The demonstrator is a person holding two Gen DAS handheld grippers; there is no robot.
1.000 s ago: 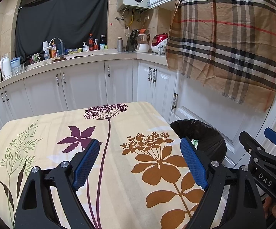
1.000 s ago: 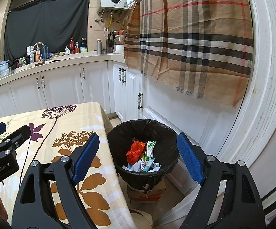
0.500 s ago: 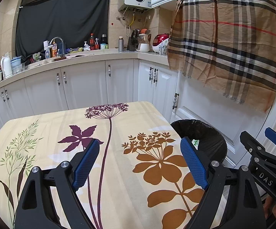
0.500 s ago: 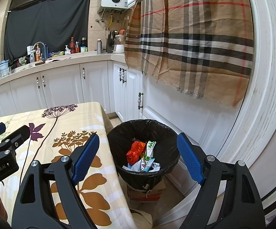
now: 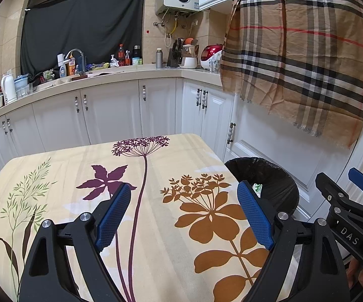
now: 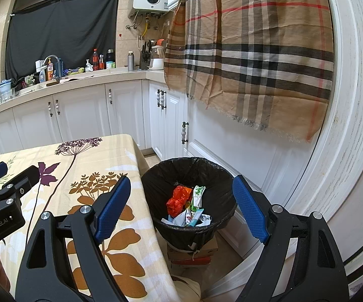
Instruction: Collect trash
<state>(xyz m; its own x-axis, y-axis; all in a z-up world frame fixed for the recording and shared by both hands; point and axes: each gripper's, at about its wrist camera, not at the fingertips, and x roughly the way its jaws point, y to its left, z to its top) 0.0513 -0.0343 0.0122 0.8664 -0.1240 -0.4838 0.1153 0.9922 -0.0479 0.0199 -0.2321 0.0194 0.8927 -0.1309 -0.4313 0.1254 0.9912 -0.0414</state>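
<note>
A round bin with a black liner (image 6: 206,168) stands on the floor right of the table. It holds trash: a crumpled orange wrapper (image 6: 177,198), white and green packets (image 6: 197,193) and tubes. My right gripper (image 6: 181,209) is open and empty, above and in front of the bin. My left gripper (image 5: 184,214) is open and empty over the flowered tablecloth (image 5: 156,176). The bin's rim (image 5: 264,166) shows in the left wrist view too. The right gripper's side (image 5: 352,211) shows at that view's right edge. No loose trash shows on the tablecloth.
White cabinets (image 5: 111,110) run along the back and right. A checked cloth (image 6: 252,50) hangs over the counter's right end. The counter (image 5: 101,73) carries bottles, a tap and appliances. A cardboard box (image 6: 194,251) sits under the bin.
Nearly nothing has changed. The left wrist view has shifted very slightly; both grippers stay open and empty in place.
</note>
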